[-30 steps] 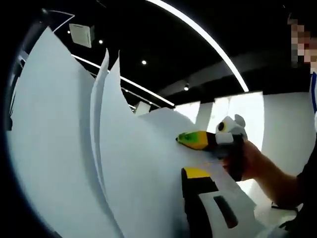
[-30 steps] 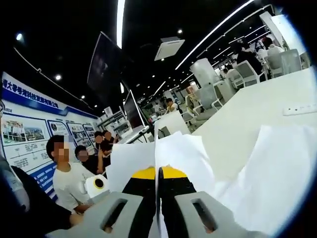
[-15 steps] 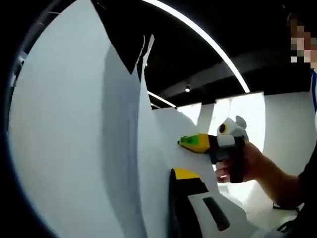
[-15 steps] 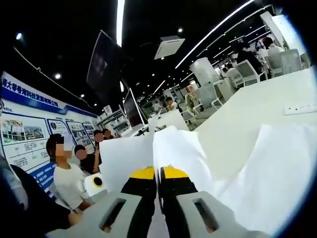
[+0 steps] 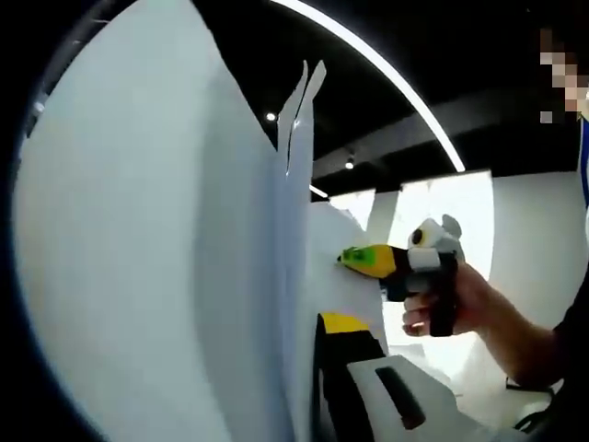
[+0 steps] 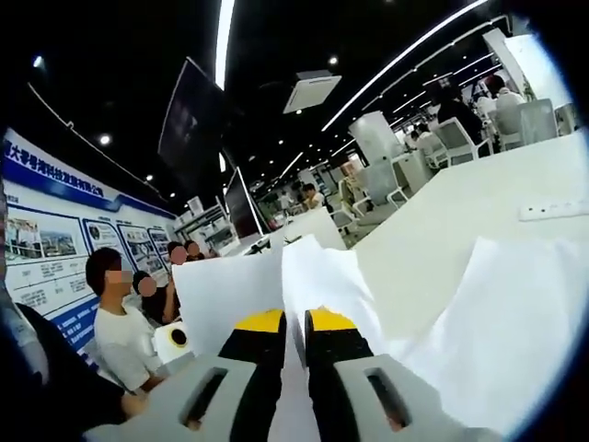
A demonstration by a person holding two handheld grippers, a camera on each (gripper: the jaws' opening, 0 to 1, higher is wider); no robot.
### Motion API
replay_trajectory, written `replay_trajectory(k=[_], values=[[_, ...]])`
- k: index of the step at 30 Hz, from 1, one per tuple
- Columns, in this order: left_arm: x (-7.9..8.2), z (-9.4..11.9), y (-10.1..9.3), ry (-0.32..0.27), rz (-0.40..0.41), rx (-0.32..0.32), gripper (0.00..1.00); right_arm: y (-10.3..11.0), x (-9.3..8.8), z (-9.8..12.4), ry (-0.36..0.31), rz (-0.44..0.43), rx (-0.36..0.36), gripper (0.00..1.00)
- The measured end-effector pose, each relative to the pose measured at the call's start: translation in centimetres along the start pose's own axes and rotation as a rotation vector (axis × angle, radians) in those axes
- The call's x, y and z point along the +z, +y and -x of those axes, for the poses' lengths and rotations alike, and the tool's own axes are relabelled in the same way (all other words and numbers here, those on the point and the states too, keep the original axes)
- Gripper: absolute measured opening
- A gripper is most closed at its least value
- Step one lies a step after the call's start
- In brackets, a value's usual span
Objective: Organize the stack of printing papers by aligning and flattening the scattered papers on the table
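Both yellow-tipped grippers, left gripper (image 5: 322, 368) and right gripper (image 6: 294, 322), pinched the sheaf of white printing papers (image 5: 166, 276) upright off the white counter (image 6: 460, 221), probably to square its loose edges before laying it flat.

Dim room, bright ceiling strips, fisheye warp

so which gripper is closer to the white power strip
Right gripper, likely. Its fingers, clamping white paper sheets, point toward the white power strip off to one side; the left gripper sits on the opposite side.
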State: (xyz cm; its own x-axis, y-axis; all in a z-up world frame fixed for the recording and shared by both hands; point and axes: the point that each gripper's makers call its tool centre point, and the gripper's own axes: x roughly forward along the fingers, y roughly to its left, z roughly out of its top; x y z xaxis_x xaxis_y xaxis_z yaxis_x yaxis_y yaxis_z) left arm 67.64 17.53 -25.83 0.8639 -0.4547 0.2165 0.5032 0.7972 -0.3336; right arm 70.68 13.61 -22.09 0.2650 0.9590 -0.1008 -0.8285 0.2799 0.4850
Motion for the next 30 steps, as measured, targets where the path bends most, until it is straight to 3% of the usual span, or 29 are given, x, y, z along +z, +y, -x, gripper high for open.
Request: replay_trajectory(k=[30], values=[[-0.2,0.0,-0.5,0.008,-0.012,-0.001,0.06,-1.4,0.2,2.7,-0.031,-0.010,-0.048,0.05]])
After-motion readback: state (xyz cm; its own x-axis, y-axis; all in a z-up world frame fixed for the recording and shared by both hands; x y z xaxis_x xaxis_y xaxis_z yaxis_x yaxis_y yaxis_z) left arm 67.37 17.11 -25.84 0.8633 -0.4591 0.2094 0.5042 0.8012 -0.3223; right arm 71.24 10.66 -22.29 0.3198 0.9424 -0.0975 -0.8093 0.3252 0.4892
